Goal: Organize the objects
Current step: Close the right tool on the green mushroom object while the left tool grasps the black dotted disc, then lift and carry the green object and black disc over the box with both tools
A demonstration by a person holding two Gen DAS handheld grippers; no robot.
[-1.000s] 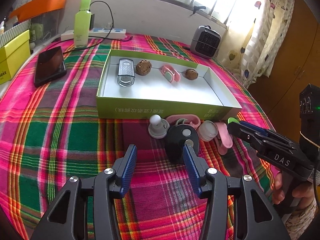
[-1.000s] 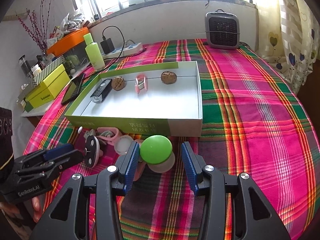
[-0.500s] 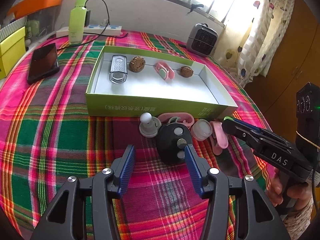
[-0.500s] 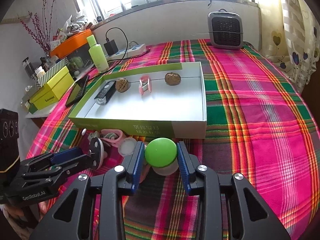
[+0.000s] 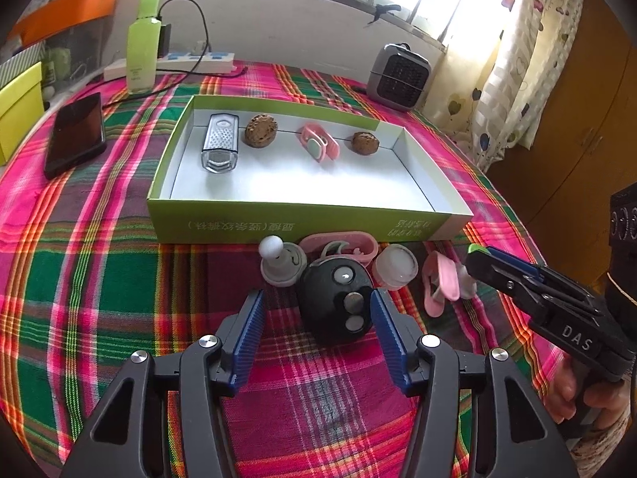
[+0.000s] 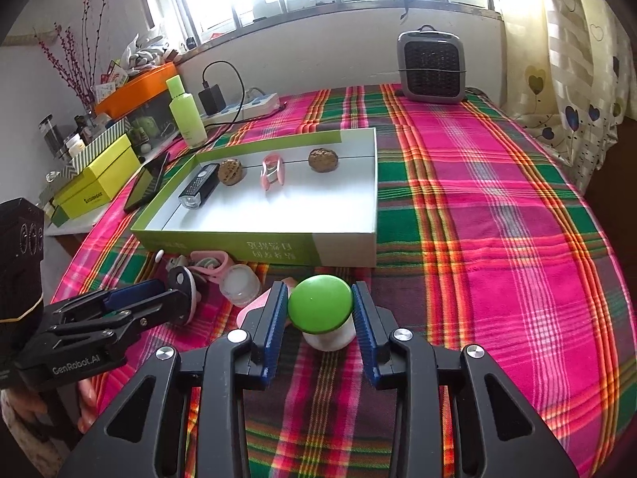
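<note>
Sunlit from the window behind, a plaid-covered counter (image 6: 497, 207) carries the sorting job. On it, just in front of the green box (image 6: 274, 245), sits the green-capped mushroom toy (image 6: 321, 308): a smooth domed cap on a short white stem. It looks like light, hard plastic, stiff enough to take a firm squeeze, though the rounded glossy cap is likely to slip upward out of flat pads. The right hand-held gripper (image 6: 321, 314) is narrowed onto it, both blue pads pressing the sides of the cap at its widest; a hold lower, nearer the stem, would probably be more secure, but the stem looks too slim for that.

Beside it, the left hand-held gripper (image 5: 316, 318) stands wide around a black key fob (image 5: 336, 304), whose right edge is touching or nearly touching the right pad while the left pad stands clear. The fob seems rigid, a little heavier, and flat-sided, so a pinch across its width should hold well.

Around these lie a white knobbed piece (image 5: 280, 265), a pink holder (image 5: 342, 243), a round translucent cap (image 5: 395, 273) and a pink clip (image 5: 440, 285), all close together against the box front. Inside the box, along the far wall, rest a silver flashlight (image 5: 221, 143), two walnuts (image 5: 260, 129) and a pink clip-like gadget (image 5: 318, 147), well apart from one another.
</note>
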